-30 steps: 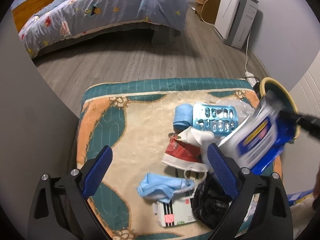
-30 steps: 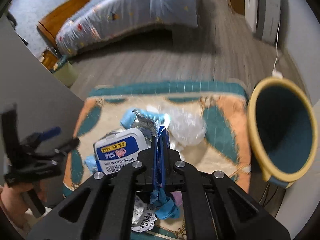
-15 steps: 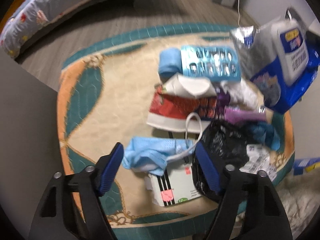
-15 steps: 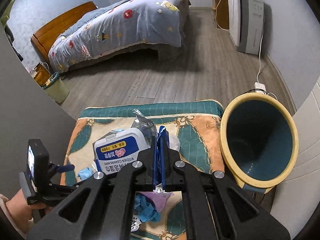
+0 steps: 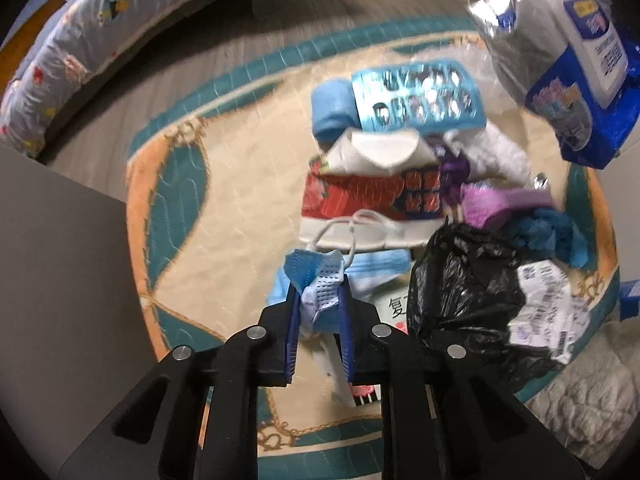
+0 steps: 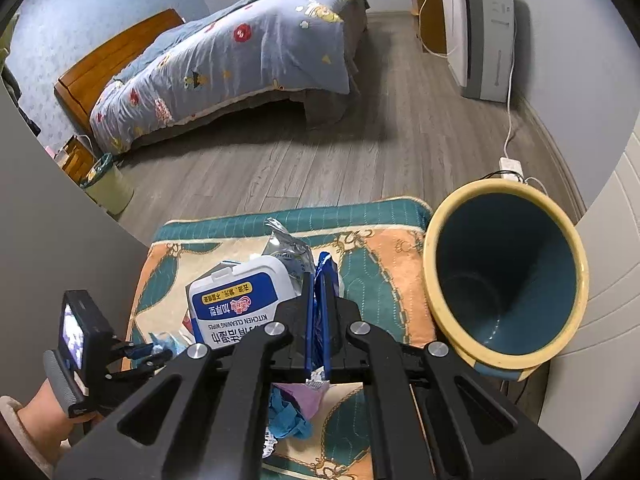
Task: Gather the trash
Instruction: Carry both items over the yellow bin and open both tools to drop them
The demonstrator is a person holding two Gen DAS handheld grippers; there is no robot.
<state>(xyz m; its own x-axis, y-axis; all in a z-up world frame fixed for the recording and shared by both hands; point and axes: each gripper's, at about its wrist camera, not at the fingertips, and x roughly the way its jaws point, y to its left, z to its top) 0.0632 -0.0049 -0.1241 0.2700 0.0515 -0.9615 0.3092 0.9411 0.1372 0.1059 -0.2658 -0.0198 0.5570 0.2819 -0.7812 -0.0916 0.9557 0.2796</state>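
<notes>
The left gripper [image 5: 318,300] is clamped on a crumpled light-blue face mask [image 5: 320,276], its pleated fabric bunched between the blue pads and poking up above the fingertips, a white ear loop [image 5: 352,228] trailing off it onto the pile. That pile lies on a patterned mat [image 5: 224,184] of cream, teal and orange: a red-and-white paper cup [image 5: 368,196] flattened on its side, a blue blister pack [image 5: 416,100] with silvery pockets, a rolled light-blue cloth [image 5: 330,110] touching it, a crinkled black plastic bag [image 5: 464,288] with a white printed label [image 5: 540,312] on it, purple wrapping [image 5: 496,204] and a dark blue crumpled piece [image 5: 548,234] just beside the bag, and a white carton [image 5: 390,306] partly under the mask, its print too blurred to read fully. The right gripper [image 6: 318,280] is closed on the blue edge of a wipes pack [image 6: 236,304], a soft blue-and-white packet with a white flip lid and the words "KITCHEN CLEANING WIPES", with a bit of silver foil wrapper [image 6: 288,246] pressed against its far side; the pack hangs above the mat, near the upper right in the left wrist view. Just to the right of the mat stands a teal bin [image 6: 504,276] with a yellow rim, its mouth towards the right wrist camera, apparently with nothing in it, though the bottom is dim. Beyond lie a wooden floor [image 6: 320,160] and a bed [image 6: 224,68] with a blue printed quilt.
</notes>
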